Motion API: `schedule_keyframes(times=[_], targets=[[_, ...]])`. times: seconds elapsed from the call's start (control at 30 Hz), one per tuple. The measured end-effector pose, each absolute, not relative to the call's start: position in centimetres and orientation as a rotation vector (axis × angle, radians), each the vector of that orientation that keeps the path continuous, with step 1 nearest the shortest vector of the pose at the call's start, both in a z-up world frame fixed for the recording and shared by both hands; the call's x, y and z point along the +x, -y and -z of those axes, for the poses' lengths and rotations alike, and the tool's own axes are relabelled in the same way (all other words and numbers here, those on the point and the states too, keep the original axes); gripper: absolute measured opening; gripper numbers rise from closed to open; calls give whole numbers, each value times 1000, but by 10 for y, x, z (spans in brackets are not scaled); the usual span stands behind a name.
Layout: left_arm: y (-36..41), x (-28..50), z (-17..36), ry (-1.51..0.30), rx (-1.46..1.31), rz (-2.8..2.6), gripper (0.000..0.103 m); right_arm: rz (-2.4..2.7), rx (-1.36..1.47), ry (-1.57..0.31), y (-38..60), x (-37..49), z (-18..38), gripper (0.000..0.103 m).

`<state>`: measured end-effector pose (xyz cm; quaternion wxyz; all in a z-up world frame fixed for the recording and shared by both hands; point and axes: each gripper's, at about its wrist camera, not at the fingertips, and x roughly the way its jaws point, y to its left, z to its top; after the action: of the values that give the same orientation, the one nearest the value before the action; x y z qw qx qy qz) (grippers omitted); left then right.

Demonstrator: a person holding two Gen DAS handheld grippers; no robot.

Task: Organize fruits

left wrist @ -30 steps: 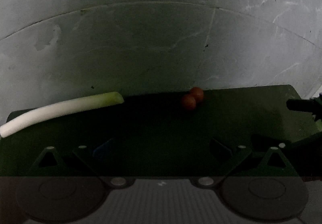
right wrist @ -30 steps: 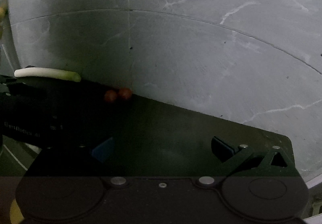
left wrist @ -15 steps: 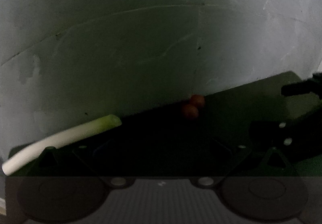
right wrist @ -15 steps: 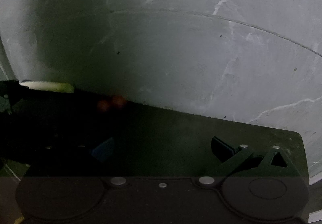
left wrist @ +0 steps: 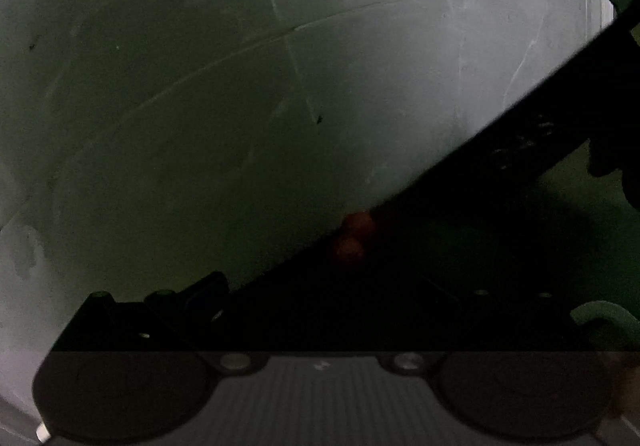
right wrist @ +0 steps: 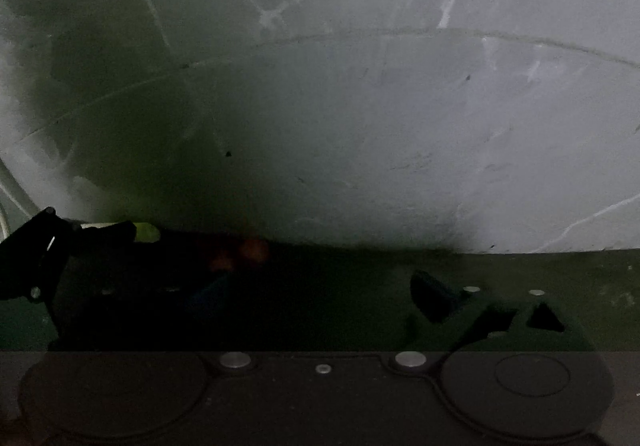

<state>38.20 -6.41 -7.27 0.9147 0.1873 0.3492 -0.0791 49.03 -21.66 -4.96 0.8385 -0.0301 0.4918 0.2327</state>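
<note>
Two small red fruits (left wrist: 353, 236) lie touching each other at the far edge of a dark mat (right wrist: 520, 270) on a grey marbled tabletop (right wrist: 400, 125), with a leek (right wrist: 146, 232) farther along that edge. The left tool (left wrist: 332, 288) stands open and empty. The right tool (right wrist: 324, 288), jaws closing, has nothing between them, the fruits lying ahead of its left finger.

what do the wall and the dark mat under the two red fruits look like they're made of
Wall: looks like grey stone or marble-look tile with a smooth, dull finish; pale veins and thin joint lines cross it.

Mat: seems a thin dark green sheet, perhaps rubber or plastic, matte with no glare; too dim to be sure.

Two red fruits are blurred; skin finish unclear.
</note>
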Motion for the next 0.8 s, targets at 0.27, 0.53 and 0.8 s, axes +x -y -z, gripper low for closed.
schedule_keyframes(times=[0.27,0.53,0.8], targets=[[63,391,78,-729,359,181,94,-500,17,-1094,206,502,59,79],[65,397,78,-749,316,208,80,-526,38,-1125,197,508,63,59],[57,400,70,-753,261,249,56,-538,45,-1123,195,512,64,44]])
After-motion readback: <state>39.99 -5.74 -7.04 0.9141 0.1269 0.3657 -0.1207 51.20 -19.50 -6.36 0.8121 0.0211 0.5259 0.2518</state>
